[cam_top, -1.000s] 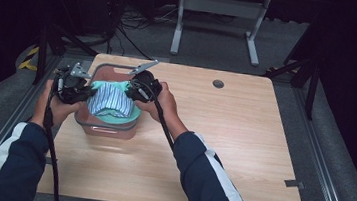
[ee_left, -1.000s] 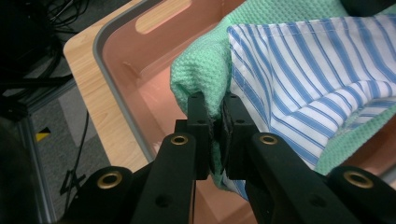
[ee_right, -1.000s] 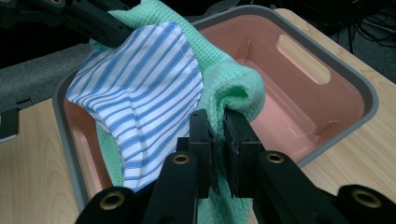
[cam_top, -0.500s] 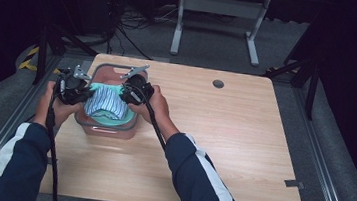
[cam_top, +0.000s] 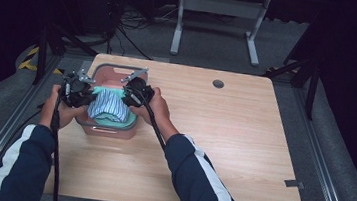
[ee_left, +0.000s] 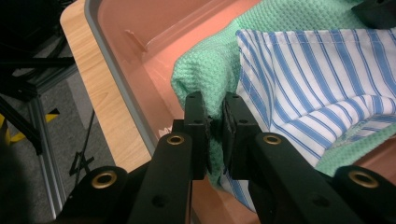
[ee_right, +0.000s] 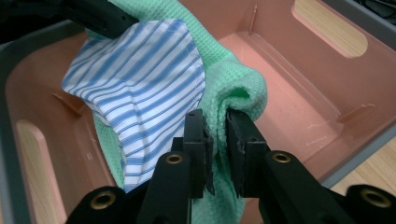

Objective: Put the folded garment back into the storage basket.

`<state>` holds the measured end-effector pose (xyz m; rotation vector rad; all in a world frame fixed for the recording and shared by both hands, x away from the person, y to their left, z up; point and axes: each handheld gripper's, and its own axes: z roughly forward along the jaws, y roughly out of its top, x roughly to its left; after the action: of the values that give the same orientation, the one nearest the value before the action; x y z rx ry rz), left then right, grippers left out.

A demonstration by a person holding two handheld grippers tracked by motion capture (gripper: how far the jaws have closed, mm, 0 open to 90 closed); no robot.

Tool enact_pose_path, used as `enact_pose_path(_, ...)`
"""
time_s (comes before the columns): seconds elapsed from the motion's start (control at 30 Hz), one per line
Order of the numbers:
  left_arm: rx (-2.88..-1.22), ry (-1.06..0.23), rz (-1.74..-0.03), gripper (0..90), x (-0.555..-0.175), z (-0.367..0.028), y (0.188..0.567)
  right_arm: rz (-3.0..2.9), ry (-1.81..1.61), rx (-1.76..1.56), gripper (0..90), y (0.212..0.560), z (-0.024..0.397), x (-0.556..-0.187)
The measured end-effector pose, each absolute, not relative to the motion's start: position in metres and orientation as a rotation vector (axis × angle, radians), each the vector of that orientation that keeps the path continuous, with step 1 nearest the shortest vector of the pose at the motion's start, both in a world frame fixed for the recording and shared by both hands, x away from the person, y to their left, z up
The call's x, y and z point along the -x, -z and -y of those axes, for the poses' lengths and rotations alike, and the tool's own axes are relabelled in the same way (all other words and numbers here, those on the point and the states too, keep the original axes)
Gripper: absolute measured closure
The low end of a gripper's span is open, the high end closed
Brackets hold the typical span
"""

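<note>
I have the folded cloths pinched at both ends and am lowering them into the pink bin (cam_top: 119,70) at the left part of the counter (cam_top: 243,137). My left tongs (ee_left: 215,122) bite the edge of the bundle where the green waffle cloth (ee_left: 205,70) wraps under the blue-striped cloth (ee_left: 317,70); the jaws stand narrow with fabric pressed between the pads. My right tongs (ee_right: 215,135) do the same at the opposite end, clamped on a fold of the green cloth, with the striped one lying just beside the left jaw. Both sets of jaws have just been easing open a little, though fabric is between them in each gripper view and the pads look to be in contact with it (so I count both as holding).

Gripping at two opposite ends keeps the stack flat and taut, so the striped piece stays on top of the green one instead of sliding off or bunching. From above, the bundle (cam_top: 108,105) sits inside the bin's walls, between my two tongs, my left hand (cam_top: 62,113) and right hand (cam_top: 153,109) flanking the bin. In the gripper views the bin floor shows close beneath the cloth; I cannot tell whether the middle already rests on it. My judgement: the placing is nearly done, and the next move is to let go and lift clear without dragging a corner up.
</note>
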<state>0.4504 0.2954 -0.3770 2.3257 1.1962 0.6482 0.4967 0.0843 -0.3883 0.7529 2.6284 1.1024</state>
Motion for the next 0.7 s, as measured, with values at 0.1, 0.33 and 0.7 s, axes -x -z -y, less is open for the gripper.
enact_pose_path(0.1,-2.333,-0.645,-1.208,78.8,-0.451,-0.295,0.38,-2.629,-1.085,-0.762,75.1,0.393,-0.083,-0.498)
enact_pose_path(0.33,-2.299,-0.655,-1.233,66.6,-0.45,-0.298,0.383,-2.637,-1.072,-0.763,71.8,0.396,-0.081,-0.498)
enact_pose_path(0.7,-2.256,-0.689,-1.19,55.3,-0.441,-0.291,0.376,-2.615,-1.072,-0.716,66.2,0.394,-0.07,-0.493)
